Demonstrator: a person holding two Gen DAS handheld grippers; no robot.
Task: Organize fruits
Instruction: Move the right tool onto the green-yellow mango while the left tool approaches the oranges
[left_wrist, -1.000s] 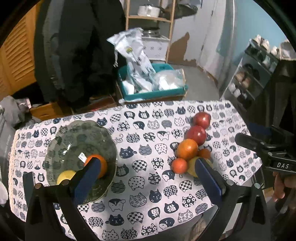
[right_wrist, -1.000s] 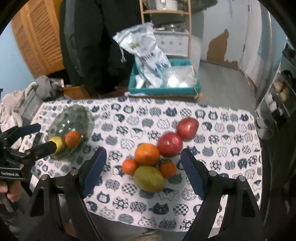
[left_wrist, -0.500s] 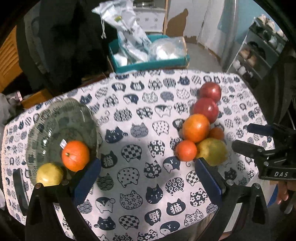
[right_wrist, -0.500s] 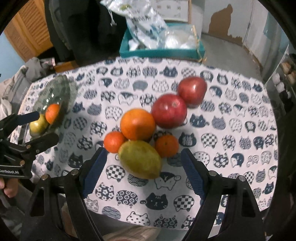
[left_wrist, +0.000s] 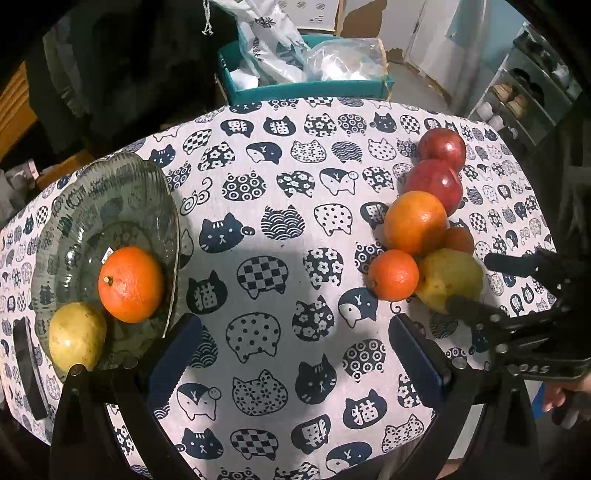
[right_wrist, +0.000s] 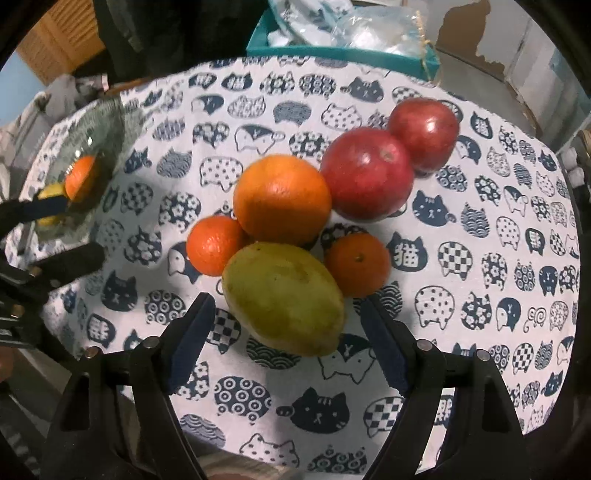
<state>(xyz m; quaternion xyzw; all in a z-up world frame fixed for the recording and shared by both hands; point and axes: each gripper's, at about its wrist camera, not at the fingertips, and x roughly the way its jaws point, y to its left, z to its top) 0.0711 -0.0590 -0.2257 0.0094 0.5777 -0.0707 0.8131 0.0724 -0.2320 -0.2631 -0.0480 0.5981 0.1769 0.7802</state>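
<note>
The yellow-green fruit (right_wrist: 282, 297) lies at the near end of the fruit cluster on your cat-print tablecloth (right_wrist: 480, 229), touching the big orange (right_wrist: 282, 199) and two small mandarins. Your right gripper (right_wrist: 286, 343) hangs over it, jaws wide and empty. Your left gripper (left_wrist: 293, 354) is also wide open, holding nothing, beside the glass bowl (left_wrist: 110, 192) with an orange (left_wrist: 131, 284) and a yellow fruit (left_wrist: 77, 336).

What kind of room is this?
Probably a lived-in home: a table under a cat-print cloth, fruit in a glass bowl, a teal storage box and a shoe rack behind.
</note>
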